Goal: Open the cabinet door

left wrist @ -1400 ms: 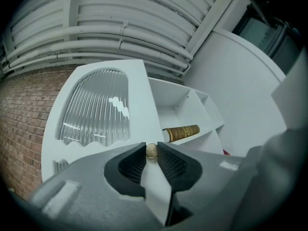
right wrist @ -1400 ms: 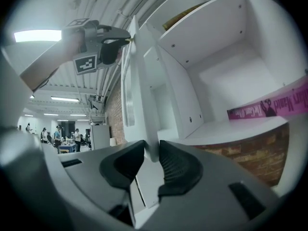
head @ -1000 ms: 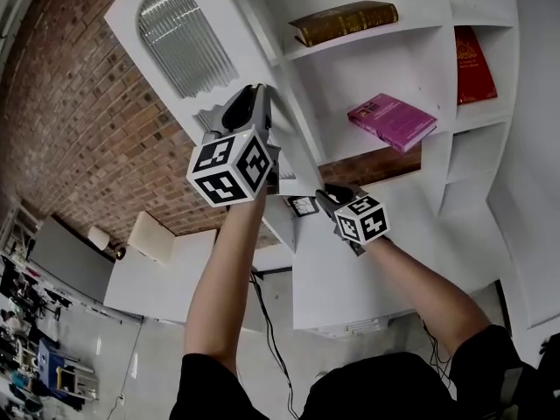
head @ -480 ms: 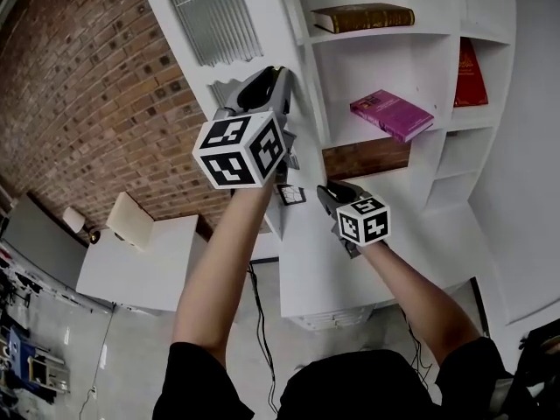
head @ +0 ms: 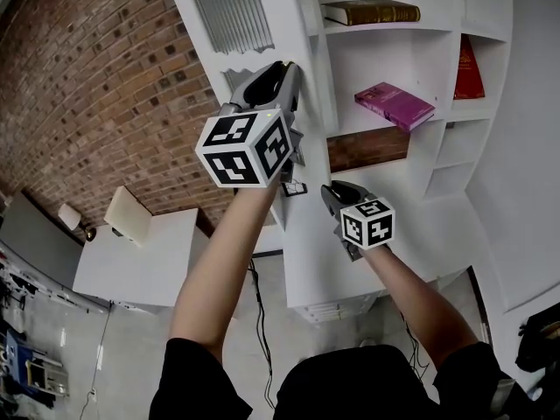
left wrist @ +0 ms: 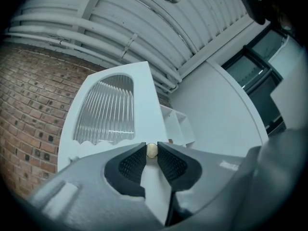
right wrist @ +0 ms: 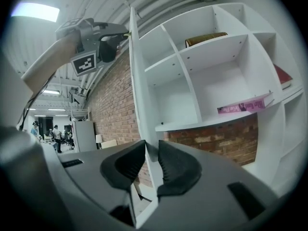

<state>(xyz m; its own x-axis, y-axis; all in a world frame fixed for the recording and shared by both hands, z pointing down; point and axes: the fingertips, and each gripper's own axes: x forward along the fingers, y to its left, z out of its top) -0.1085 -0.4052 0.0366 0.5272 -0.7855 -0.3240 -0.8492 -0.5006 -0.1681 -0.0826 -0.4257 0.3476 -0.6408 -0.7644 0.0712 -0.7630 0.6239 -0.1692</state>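
with the left gripper [head: 283, 71] clamped on the brass knob [left wrist: 151, 150] and the right gripper [head: 327, 191] closing on the swung-out cabinet door [head: 273, 20] edge, i'd swing both together along the hinge's arc, never twisting.

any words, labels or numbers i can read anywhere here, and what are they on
No text here can be read as it stands.
pink book: print runs along the spine, too blurred to read.
brown book: no legible print.
red book: marks on the cover, too small to read.
marker cubes: black and white square patterns only, no words or numbers.
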